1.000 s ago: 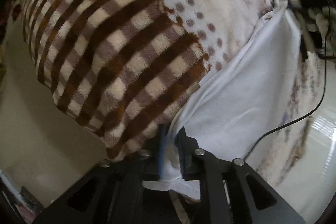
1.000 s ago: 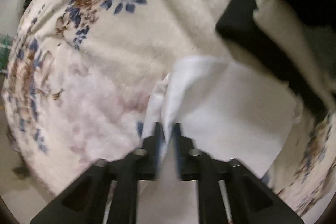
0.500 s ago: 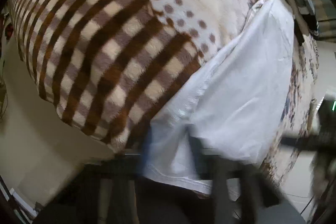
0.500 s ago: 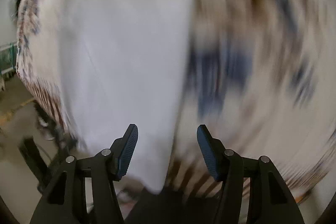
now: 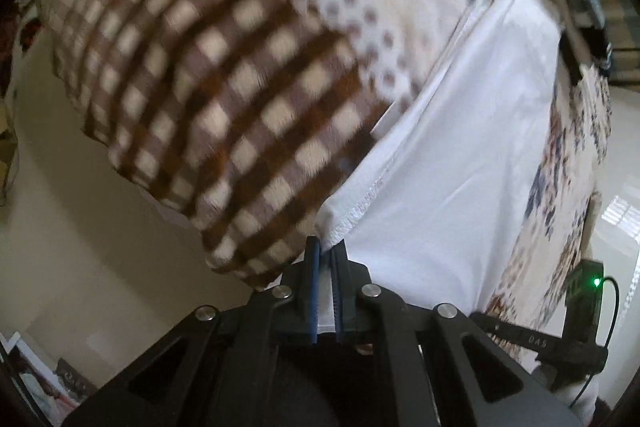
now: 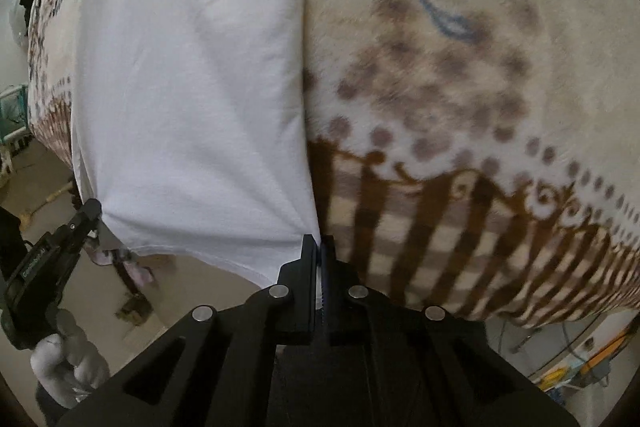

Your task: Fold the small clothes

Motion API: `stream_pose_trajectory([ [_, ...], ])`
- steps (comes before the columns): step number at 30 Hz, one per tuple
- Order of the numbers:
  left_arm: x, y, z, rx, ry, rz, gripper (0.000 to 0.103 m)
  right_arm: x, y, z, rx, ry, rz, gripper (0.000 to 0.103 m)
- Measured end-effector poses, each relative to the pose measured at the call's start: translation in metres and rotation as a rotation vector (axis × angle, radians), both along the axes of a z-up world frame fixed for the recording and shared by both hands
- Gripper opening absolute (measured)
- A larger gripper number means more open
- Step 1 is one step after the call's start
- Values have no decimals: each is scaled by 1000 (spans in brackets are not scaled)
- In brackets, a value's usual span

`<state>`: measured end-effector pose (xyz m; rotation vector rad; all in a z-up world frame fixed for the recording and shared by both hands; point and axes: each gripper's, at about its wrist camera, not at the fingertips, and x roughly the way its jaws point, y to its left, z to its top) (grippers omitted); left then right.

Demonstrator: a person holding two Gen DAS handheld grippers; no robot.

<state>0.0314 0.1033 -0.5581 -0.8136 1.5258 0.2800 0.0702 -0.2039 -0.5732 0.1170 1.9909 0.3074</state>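
the white cloth [image 6: 192, 75] lies flat on the blanket [image 6: 480, 75] of a bed, running from the near edge, where the checked border hangs over, back toward the far side. it looks already folded lengthwise into a long strip, with one clean fold line along its right side in the right wrist view. what seems left is at least one cross fold, bringing the near end over the far end, then smoothing.

the left gripper [image 5: 326, 255] is pressed together, pinching the near left corner of the cloth at its stitched hem. the right gripper [image 6: 319, 247] has just been closing and now pinches the near right corner. the cloth is pulled taut between them.

count: one cloth, one blanket, two grippers, one gloved hand [image 6: 68, 359] visible on the left gripper.
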Motion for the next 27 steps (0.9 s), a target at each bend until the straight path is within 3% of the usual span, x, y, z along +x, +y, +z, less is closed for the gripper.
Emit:
stream_pose_trajectory([
  [3, -2, 0, -13, -10, 72, -6, 7, 19, -12, -3, -14, 29, 45, 2],
  [5, -5, 5, 6, 2, 57, -7, 7, 25, -12, -3, 4, 59, 41, 9],
  [6, -3, 6, 22, 19, 39, -15, 8, 29, -16, 4, 47, 73, 20, 19],
  [7, 1, 8, 38, 32, 17, -18, 14, 38, -20, 12, 80, 68, 2, 40],
  [9, 18, 12, 67, 38, -46, -6, 26, 53, -27, 34, 120, 28, -15, 62],
  [10, 32, 16, 81, 37, -89, 3, 41, 64, -29, 47, 135, -7, -23, 64],
  [11, 42, 19, 89, 37, -126, 11, 51, 77, -34, 61, 148, -47, -28, 64],
  [12, 67, 22, 102, 30, -192, 18, 53, 89, -37, 70, 160, -73, -32, 64],
  [16, 172, 28, 108, 12, -322, -36, 54, 167, -53, 95, 174, -197, -125, 64],
  [20, 303, 34, 89, -1, -420, -122, 54, 261, -62, 110, 168, -375, -221, 64],
  [22, 366, 30, 71, -19, -432, -161, 54, 311, -66, 115, 159, -471, -252, 64],
  [27, 465, 11, 31, -30, -421, -283, 54, 403, -49, 104, 160, -529, -353, 64],
])
